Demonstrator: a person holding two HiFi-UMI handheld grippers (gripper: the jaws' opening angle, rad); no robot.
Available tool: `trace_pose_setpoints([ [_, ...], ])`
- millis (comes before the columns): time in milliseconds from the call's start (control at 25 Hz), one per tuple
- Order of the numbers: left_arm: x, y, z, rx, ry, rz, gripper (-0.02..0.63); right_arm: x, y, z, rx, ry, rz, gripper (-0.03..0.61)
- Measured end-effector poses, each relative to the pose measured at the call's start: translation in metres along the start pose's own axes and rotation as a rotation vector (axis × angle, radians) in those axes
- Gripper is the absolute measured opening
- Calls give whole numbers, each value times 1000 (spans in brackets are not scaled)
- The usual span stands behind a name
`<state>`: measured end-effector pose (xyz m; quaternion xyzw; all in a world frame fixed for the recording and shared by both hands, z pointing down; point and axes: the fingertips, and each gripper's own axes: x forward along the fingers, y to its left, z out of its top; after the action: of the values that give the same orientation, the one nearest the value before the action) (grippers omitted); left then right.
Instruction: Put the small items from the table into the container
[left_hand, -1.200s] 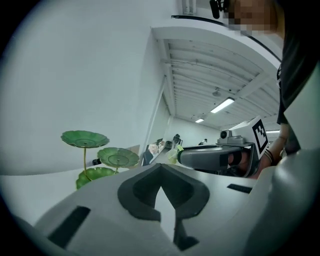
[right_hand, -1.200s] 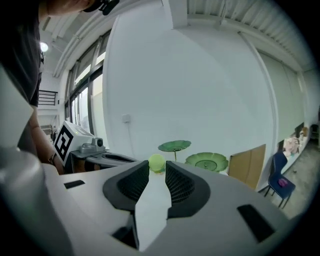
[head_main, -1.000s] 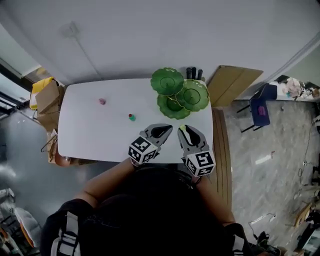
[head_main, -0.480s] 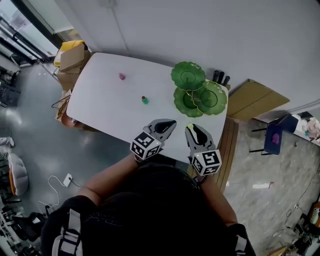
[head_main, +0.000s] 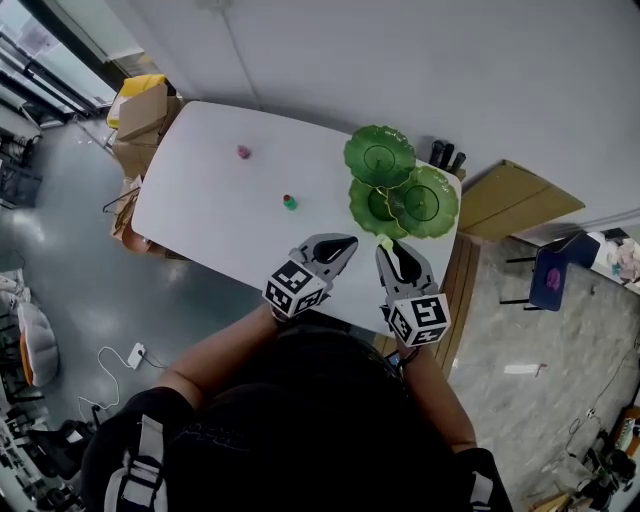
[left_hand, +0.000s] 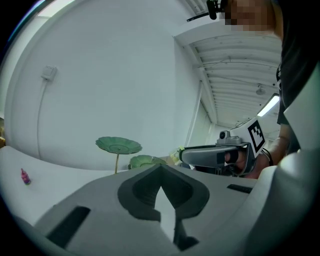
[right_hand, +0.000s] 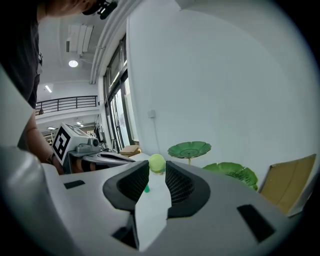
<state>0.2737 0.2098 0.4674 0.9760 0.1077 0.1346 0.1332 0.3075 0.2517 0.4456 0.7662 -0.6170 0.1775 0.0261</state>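
Pinch at the tips of the right gripper (right_hand: 157, 168) holds a small yellow-green ball (right_hand: 157, 162) near the green leaf-shaped tiered dish (head_main: 368, 165). The ball is probably light and smooth, apt to roll; grip across its middle. Left gripper (left_hand: 160, 175) is pressed together, empty.

The right tongs (head_main: 386, 246) now reach farther forward than a second ago, and the yellow-green ball (right_hand: 157, 162) pinched at their tip sits just at the near rim of the green leaf-plate stand (head_main: 425, 197) instead of short of it. The left tongs (head_main: 349, 241) are slightly farther forward too. The desk (head_main: 200, 215) now lies slantwise across the head view, no longer square.
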Motion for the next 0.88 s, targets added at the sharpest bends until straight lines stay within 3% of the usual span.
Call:
trace_pose_setpoints([
  [520,48,82,52,-22,-35,-46,5,91,-61,44,7,-5,-86,110],
  [880,66,116,46,-64,-10,-71,5,132,-86,43,16,27,-145,112],
])
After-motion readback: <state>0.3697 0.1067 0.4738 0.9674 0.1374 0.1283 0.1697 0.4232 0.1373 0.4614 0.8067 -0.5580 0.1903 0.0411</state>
